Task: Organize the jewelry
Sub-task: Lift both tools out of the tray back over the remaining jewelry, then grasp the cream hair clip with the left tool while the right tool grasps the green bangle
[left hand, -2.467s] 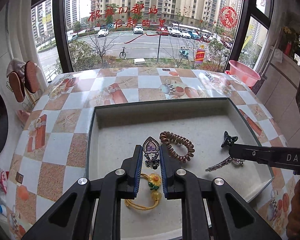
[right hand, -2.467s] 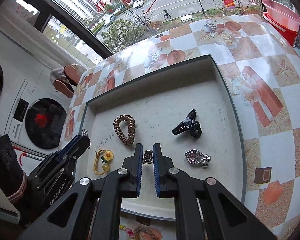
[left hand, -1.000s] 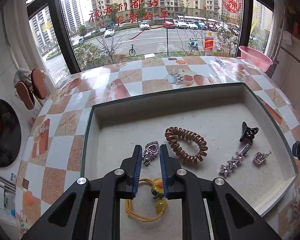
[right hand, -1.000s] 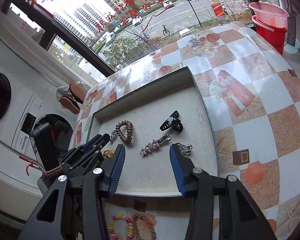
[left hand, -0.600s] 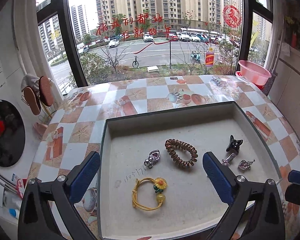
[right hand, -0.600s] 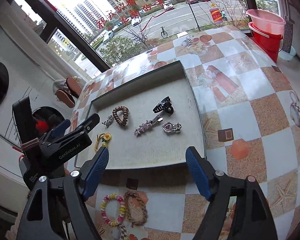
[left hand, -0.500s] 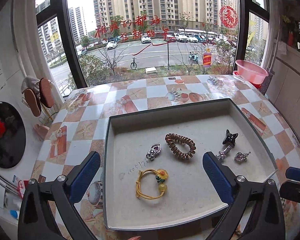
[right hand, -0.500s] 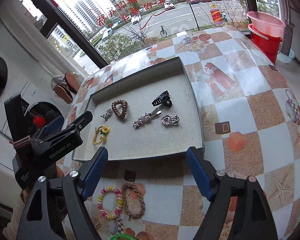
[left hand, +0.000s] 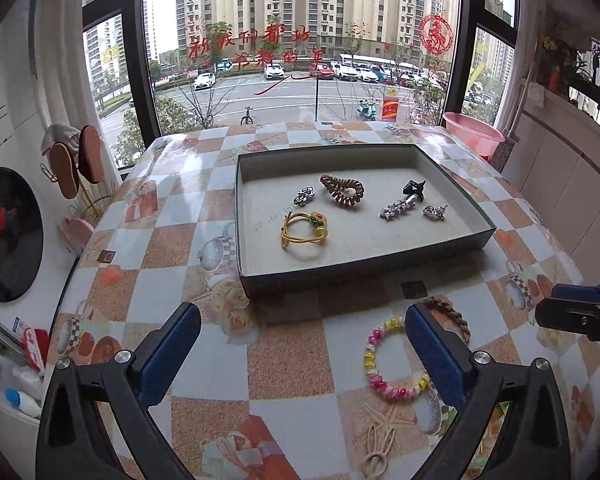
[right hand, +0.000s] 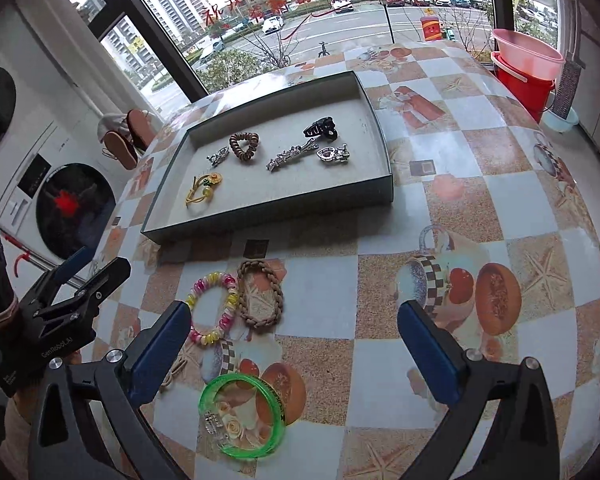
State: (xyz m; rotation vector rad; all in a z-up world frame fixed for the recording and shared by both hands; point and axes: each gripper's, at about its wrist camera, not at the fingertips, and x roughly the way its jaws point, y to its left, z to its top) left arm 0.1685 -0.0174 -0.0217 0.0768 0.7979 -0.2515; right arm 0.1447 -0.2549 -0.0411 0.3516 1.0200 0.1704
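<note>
Blue-padded and black-framed, our left gripper stands at full spread over the tablecloth, holding nothing. Our right gripper has its jaws opening, with nothing clamped between them. The grey tray lies ahead of both, carrying a brown coil tie, a yellow cord bracelet, a star clip, a black claw clip and two silver heart pendants. A pastel bead bracelet, a braided band and a green bangle lie on the cloth outside the tray.
</note>
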